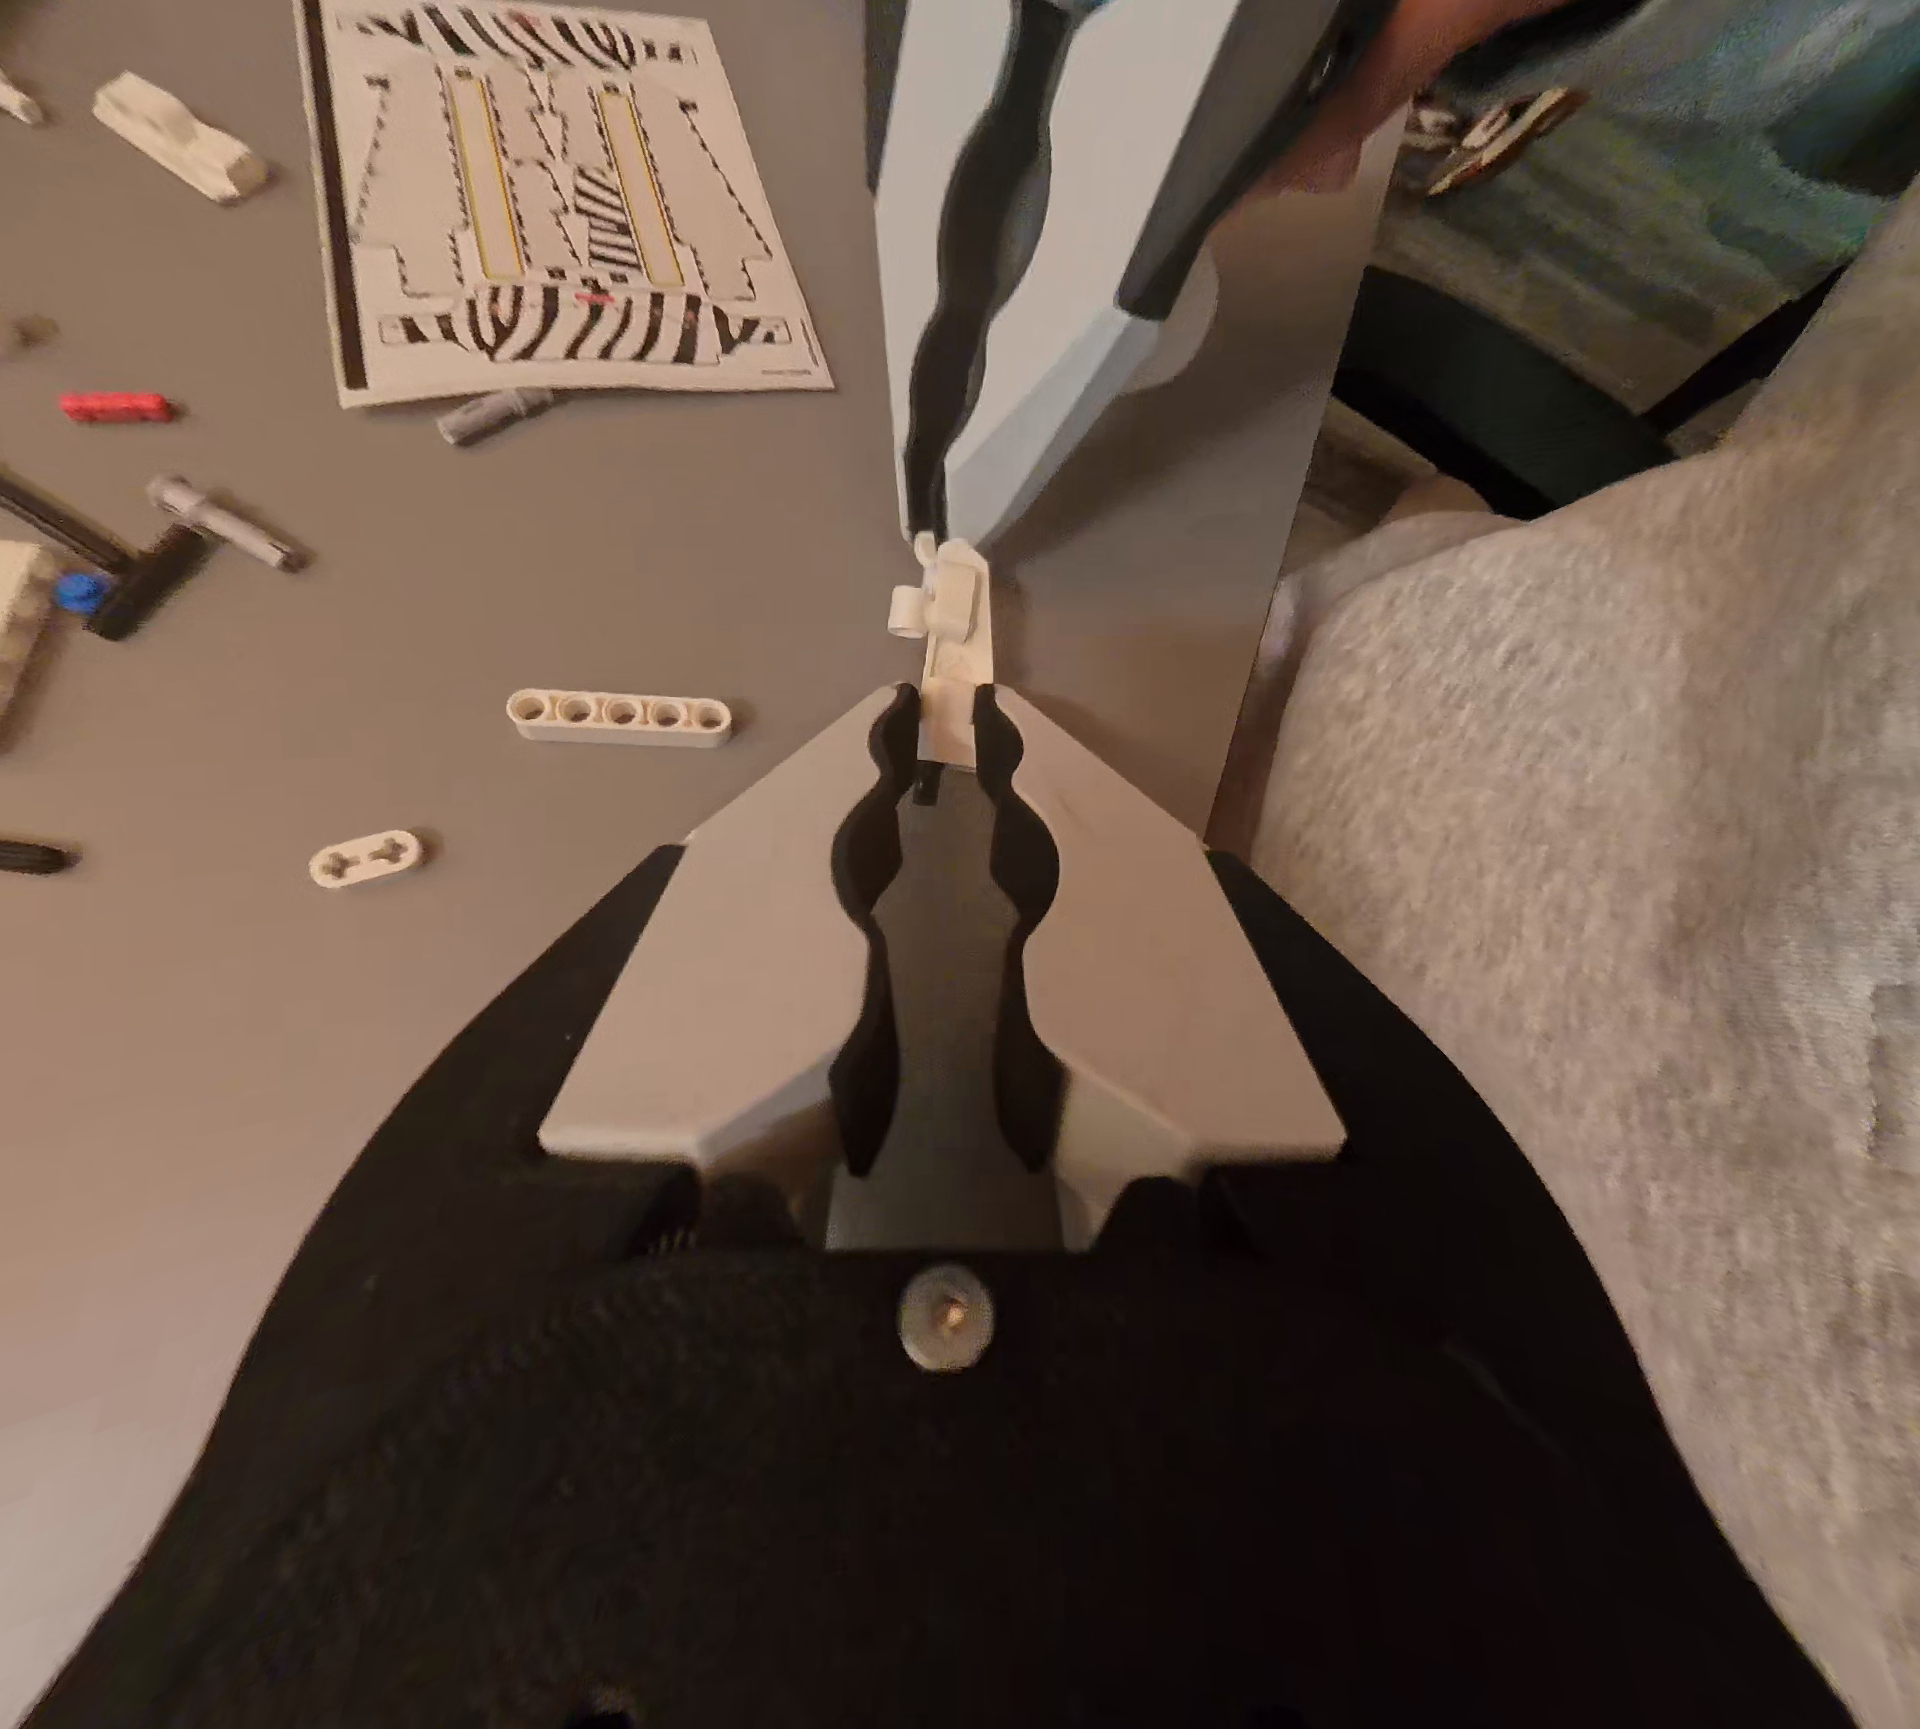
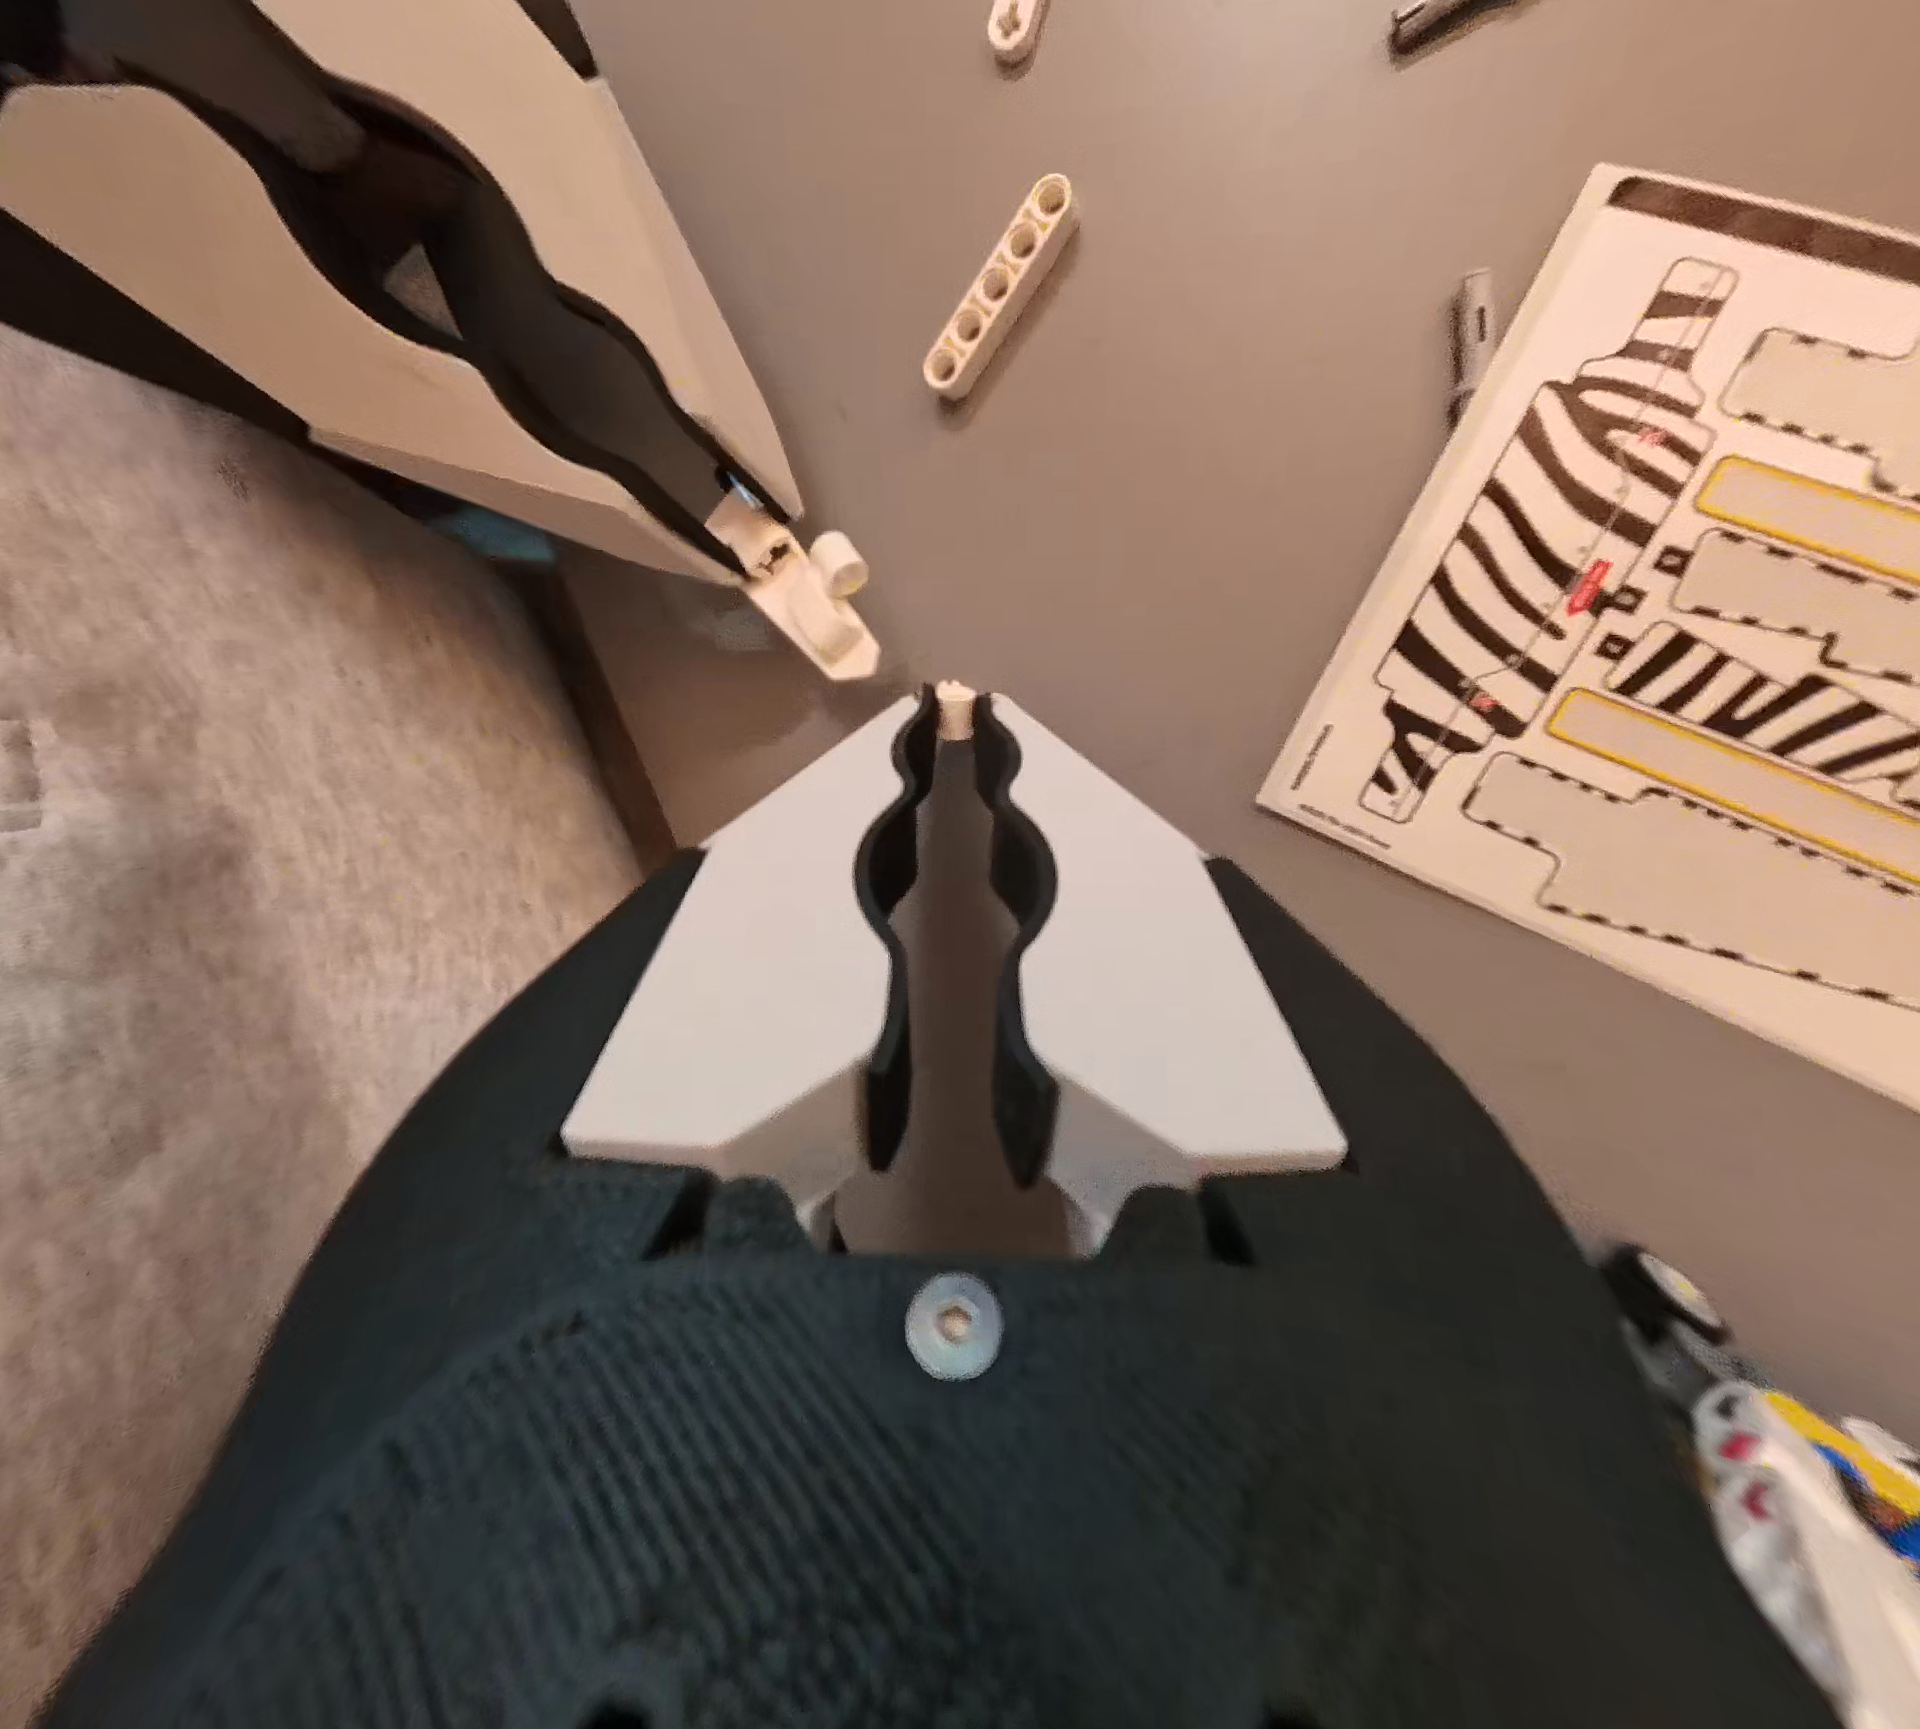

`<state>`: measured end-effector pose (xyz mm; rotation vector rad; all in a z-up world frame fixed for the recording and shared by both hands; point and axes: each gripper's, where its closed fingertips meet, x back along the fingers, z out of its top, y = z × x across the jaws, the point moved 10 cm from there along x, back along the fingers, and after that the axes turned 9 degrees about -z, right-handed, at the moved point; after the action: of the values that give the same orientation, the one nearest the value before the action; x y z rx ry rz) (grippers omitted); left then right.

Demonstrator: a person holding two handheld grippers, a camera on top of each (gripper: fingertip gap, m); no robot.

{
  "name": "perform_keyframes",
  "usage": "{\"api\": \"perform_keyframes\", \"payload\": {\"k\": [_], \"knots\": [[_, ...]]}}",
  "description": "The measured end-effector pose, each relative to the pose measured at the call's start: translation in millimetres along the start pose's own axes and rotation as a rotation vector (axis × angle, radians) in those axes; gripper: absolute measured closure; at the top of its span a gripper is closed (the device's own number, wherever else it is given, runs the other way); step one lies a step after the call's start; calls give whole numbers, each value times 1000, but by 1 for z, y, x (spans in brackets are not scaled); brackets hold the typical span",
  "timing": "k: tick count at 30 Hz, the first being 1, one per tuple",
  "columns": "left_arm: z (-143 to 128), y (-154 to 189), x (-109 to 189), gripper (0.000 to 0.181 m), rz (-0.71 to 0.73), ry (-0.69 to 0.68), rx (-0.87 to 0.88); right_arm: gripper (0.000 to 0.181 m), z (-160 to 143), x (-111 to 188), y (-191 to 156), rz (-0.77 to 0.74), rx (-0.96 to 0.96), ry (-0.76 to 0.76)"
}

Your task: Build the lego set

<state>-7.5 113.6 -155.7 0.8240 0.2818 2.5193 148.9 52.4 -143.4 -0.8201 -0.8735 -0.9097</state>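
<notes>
A small white lego piece [image 1: 951,640] is sitting clamped at the fingertips of the left claw [image 1: 948,723], sticking forward past the tips above the grey desk [image 1: 623,536], close to the desk's near edge. In the right wrist view the same white piece [image 2: 810,599] is showing a round stub on its side. The right claw [image 2: 954,711] is pinching a tiny cream peg [image 2: 954,708] between its closed tips, and the peg is pointing toward the white piece from just beside it; the two parts are near each other, and in the right wrist view a slim gap is showing between them. In the left wrist view the right claw [image 1: 930,526] is reaching in from above the white piece, with its tip right at the piece's far end. Beyond the white piece on the desk, a white five-hole beam [image 1: 619,716] is lying flat, and a short white two-hole link [image 1: 366,856] is lying farther off on the same side. Farther from the white piece still, a striped sticker sheet [image 1: 561,193] is lying flat with a grey pin [image 1: 497,415] at its edge. A grey axle part [image 1: 223,523], a red piece [image 1: 112,406] and a long white block [image 1: 179,136] are lying well apart from the white piece, past the sheet. A grey carpet [image 1: 1610,848] is showing off the desk's edge.
</notes>
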Motion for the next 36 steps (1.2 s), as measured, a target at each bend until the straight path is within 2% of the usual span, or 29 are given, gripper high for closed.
{"api": "perform_keyframes", "payload": {"k": [1, 4, 9, 11, 14, 16, 18, 20, 24, 27, 29, 34, 36], "knots": [[1, 0, 2, 172, 14, 19, -18, 175, -1, 0, 2, -9, -19, 22], [3, 1, 11, 172, 87, 77, -88, 145, -5, 5, 7, -23, -54, 88], [5, 5, 16, 172, 119, 154, -161, 140, 1, 27, -2, 145, -123, 314], [7, 10, 15, 172, 107, 169, -203, 143, 2, 29, -3, 239, -182, 366], [8, 17, 13, 172, 135, 179, -286, 173, -1, 23, -3, 363, -238, 364], [7, 19, 11, 172, 160, 169, -314, 175, -3, 21, -3, 391, -244, 363], [9, 19, 12, 167, 130, 200, -288, 175, -4, 22, -3, 387, -199, 373], [10, 16, 16, 154, 30, 275, -196, 175, -4, 24, -6, 365, -123, 383], [5, 0, 22, 158, -197, 346, 52, 175, -3, 27, -17, 292, 75, 418], [4, -3, 21, 162, -322, 370, 134, 175, -1, 29, -26, 274, 178, 463], [3, -2, 19, 174, -340, 351, 135, 175, 2, 29, -28, 276, 199, 494], [3, -4, 22, 176, -323, 366, 129, 175, 5, 26, -25, 320, 160, 506], [3, -5, 23, 176, -276, 350, 123, 173, 6, 25, -22, 295, 157, 485]]}}
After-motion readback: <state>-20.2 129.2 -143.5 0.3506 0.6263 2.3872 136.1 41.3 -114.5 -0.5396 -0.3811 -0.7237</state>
